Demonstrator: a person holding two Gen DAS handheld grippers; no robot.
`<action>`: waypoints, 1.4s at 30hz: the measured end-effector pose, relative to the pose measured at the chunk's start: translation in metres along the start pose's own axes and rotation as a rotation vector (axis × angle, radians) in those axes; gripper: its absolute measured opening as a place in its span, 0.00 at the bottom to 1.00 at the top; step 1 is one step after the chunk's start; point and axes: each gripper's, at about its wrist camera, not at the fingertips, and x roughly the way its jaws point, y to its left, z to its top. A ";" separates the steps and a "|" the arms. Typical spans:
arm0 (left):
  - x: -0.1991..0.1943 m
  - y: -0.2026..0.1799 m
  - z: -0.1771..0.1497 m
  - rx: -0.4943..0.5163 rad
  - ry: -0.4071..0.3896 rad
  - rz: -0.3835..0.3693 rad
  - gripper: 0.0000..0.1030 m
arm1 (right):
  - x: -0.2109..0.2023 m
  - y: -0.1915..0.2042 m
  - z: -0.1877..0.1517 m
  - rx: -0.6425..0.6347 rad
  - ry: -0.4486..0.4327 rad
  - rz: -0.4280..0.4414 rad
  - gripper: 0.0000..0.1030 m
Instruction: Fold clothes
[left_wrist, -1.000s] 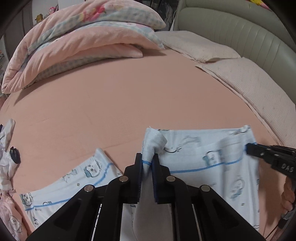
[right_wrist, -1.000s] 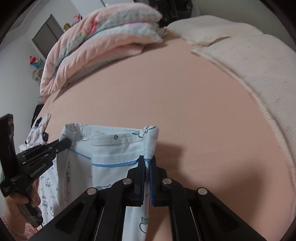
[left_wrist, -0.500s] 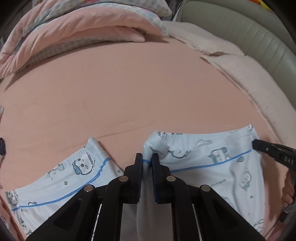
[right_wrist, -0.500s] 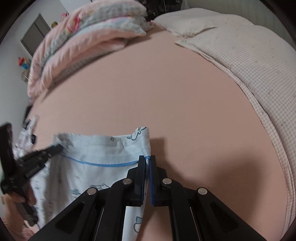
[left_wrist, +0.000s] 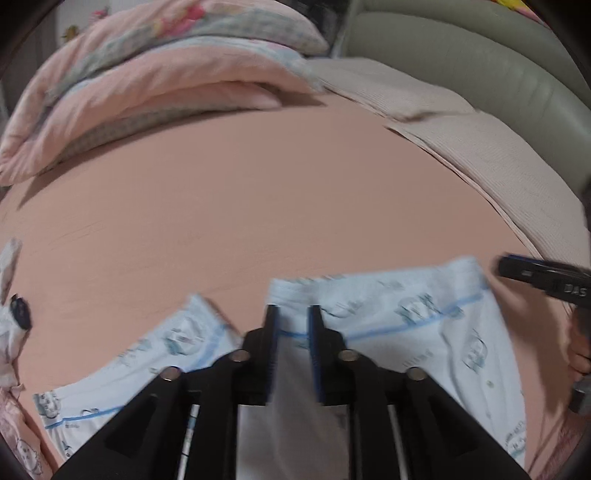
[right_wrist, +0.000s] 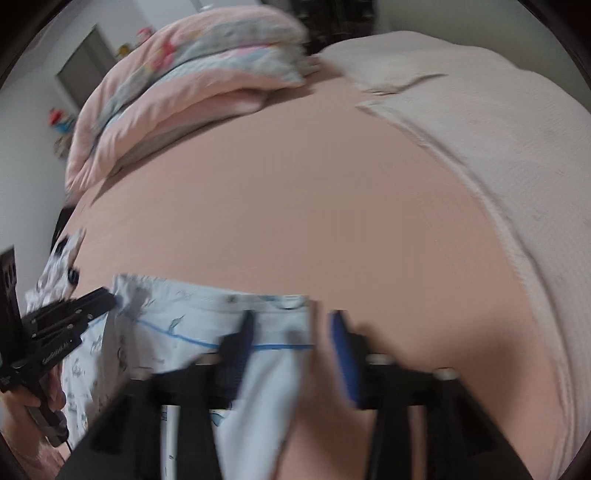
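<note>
The left gripper (left_wrist: 291, 332) now stands with its jaws spread, the cloth lying slack between them rather than pinched; the right gripper (right_wrist: 295, 343) is spread wider still, its blue-padded finger clear of the fabric edge. Half a second ago both were pressed tight on the waistband of the pale blue printed shorts (left_wrist: 424, 332), so the garment has just been let go. The shorts lie flat on the pink bedsheet (left_wrist: 277, 192), waistband away from the cameras, with a separate strip of the same print (left_wrist: 147, 358) off to the left. Judging by this, one laying-down step is finished and the next fold needs a fresh grip. Compared with the earlier frame, the bunched tuft of cloth above the left fingers is gone and both views are motion-blurred
</note>
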 end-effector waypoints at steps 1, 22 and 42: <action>0.004 -0.005 -0.001 0.011 0.012 -0.028 0.21 | 0.008 0.006 0.000 -0.021 0.017 -0.006 0.48; 0.024 0.000 -0.001 0.014 0.036 0.194 0.21 | -0.002 0.033 -0.004 -0.112 -0.012 0.023 0.62; 0.042 0.026 0.010 -0.077 -0.035 0.082 0.08 | 0.032 0.010 0.011 -0.036 -0.069 0.018 0.02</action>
